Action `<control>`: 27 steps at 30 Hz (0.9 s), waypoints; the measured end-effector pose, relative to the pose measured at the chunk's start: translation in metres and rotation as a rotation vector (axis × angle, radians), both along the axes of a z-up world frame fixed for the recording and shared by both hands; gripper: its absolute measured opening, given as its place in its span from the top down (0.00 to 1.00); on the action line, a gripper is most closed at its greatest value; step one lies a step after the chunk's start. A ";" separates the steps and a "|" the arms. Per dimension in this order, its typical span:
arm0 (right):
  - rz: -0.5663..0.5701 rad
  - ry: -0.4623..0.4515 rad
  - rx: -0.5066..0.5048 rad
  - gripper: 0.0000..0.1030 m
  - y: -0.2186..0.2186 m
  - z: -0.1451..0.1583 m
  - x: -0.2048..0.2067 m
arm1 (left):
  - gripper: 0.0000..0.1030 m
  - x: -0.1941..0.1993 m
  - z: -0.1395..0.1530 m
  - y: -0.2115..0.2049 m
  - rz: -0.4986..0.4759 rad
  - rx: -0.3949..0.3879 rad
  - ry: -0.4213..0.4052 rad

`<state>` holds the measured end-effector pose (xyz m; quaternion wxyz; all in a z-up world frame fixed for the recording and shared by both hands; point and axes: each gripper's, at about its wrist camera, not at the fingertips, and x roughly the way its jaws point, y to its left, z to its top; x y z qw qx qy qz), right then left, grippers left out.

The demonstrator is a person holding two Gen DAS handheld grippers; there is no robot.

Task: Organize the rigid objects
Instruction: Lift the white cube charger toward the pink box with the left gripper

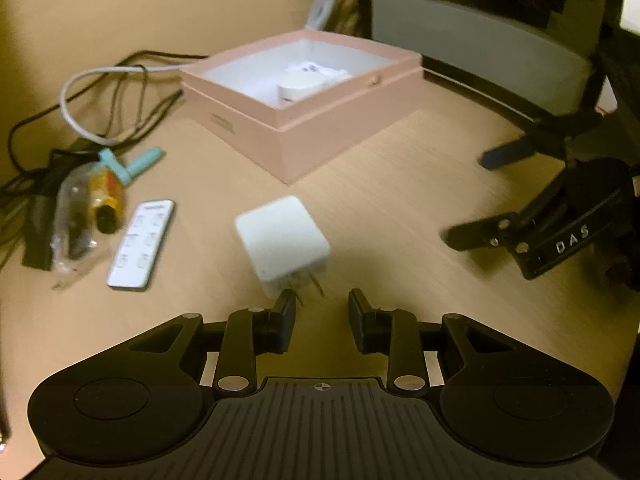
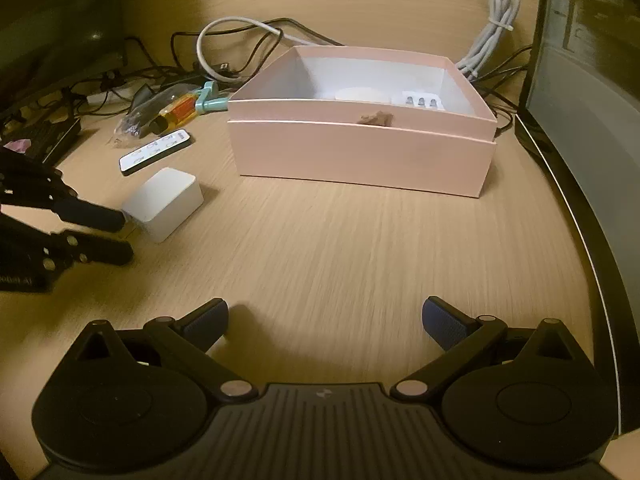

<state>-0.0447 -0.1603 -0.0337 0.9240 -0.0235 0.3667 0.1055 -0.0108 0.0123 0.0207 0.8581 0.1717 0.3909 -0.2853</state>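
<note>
A white plug adapter (image 1: 282, 240) lies on the wooden desk, prongs toward my left gripper (image 1: 322, 306), which is open just behind it and touches nothing. The adapter also shows in the right wrist view (image 2: 164, 202) with the left gripper (image 2: 124, 234) beside it. An open pink box (image 1: 320, 120) stands beyond; it holds a white round object (image 1: 298, 84) and a white plug (image 2: 420, 101). My right gripper (image 2: 324, 320) is open and empty above bare desk in front of the pink box (image 2: 360, 152). It shows in the left wrist view (image 1: 468, 196).
A white remote (image 1: 142, 244), a plastic bag with a small bottle (image 1: 90, 208), a teal clip (image 1: 128, 164) and tangled cables (image 1: 100, 92) lie to the left. A monitor (image 2: 592, 100) stands along the right edge. A bundled white cable (image 2: 492, 28) lies behind the box.
</note>
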 end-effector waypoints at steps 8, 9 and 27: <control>0.009 0.008 -0.013 0.00 0.002 0.000 -0.001 | 0.66 0.004 -0.001 -0.004 0.055 -0.053 0.037; 0.008 0.006 -0.015 0.00 0.003 0.000 -0.002 | 0.65 0.004 -0.001 -0.005 0.061 -0.056 0.039; -0.018 -0.024 -0.016 0.00 0.004 -0.003 -0.006 | 0.64 0.029 0.034 -0.006 0.406 -0.172 -0.014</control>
